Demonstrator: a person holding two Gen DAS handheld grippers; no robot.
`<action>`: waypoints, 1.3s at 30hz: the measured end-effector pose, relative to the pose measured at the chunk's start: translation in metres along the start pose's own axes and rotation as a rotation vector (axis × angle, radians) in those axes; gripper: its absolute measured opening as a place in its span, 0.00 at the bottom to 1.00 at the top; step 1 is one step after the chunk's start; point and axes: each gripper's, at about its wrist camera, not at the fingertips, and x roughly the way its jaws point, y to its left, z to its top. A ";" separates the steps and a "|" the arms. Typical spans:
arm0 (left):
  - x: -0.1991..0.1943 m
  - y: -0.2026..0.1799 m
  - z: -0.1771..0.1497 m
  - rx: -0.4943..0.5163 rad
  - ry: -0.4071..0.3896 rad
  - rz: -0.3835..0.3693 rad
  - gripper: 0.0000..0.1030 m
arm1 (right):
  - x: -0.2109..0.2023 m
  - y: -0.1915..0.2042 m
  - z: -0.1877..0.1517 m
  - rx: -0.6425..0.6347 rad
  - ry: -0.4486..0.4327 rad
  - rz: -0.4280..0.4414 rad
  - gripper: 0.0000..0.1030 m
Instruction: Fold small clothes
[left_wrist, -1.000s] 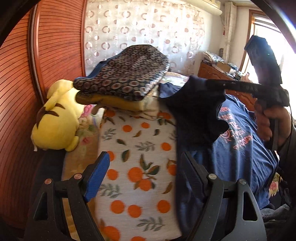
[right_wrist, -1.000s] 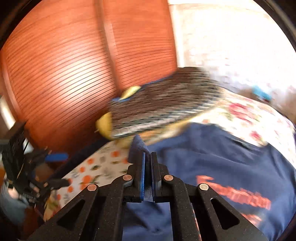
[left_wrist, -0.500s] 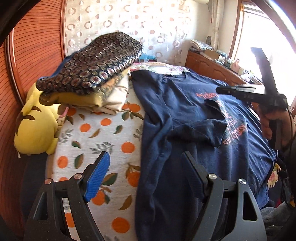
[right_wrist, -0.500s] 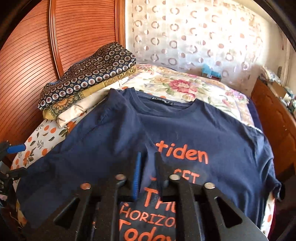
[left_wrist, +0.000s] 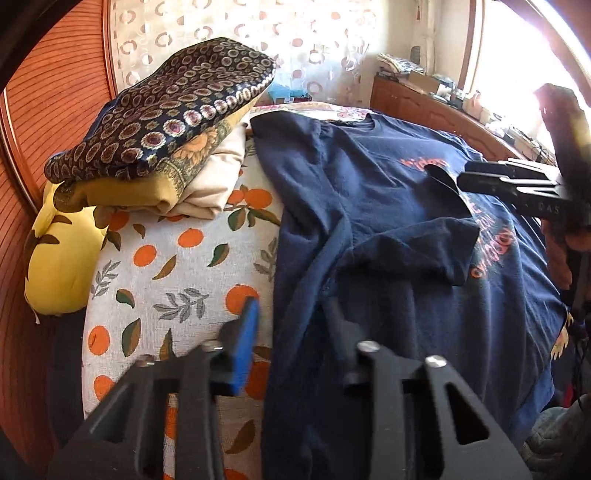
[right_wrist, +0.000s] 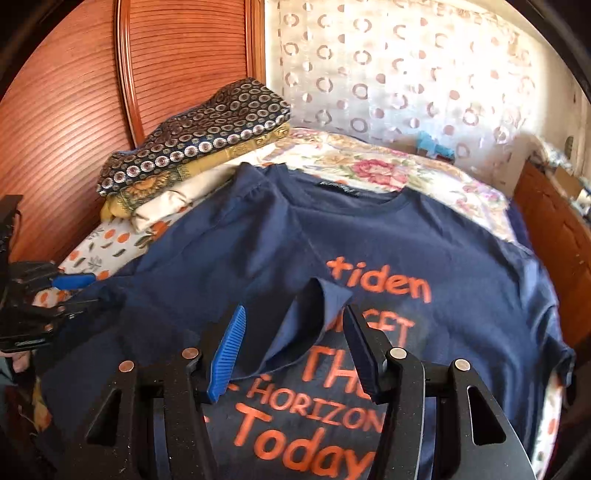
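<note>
A navy T-shirt (right_wrist: 424, 251) with orange lettering lies face up on the bed; it also shows in the left wrist view (left_wrist: 369, 184). Its left sleeve (right_wrist: 306, 325) is folded in over the chest print, also seen in the left wrist view (left_wrist: 417, 243). My right gripper (right_wrist: 293, 339) is open, its jaws either side of the sleeve tip and not touching it. It appears from the side in the left wrist view (left_wrist: 461, 177). My left gripper (left_wrist: 291, 332) is open over the shirt's left side edge, holding nothing.
A stack of folded clothes (left_wrist: 166, 122) topped by a patterned cloth lies at the bed's head corner by the wooden headboard (right_wrist: 74, 110). A yellow plush toy (left_wrist: 62, 254) lies beside it. A wooden dresser (left_wrist: 424, 110) stands past the bed.
My right gripper carried the sleeve across onto the chest, then opened and let it go. My left gripper has narrowed a little and moved over the shirt's side edge.
</note>
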 end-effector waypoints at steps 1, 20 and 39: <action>-0.002 0.001 0.000 -0.004 -0.011 0.005 0.17 | 0.000 0.001 0.001 0.003 -0.001 0.021 0.55; -0.004 0.022 -0.009 -0.071 -0.039 0.022 0.10 | -0.006 0.034 -0.048 0.005 0.104 0.208 0.55; -0.037 0.021 -0.019 -0.122 -0.114 0.032 0.10 | -0.037 0.055 -0.040 -0.058 0.062 0.239 0.01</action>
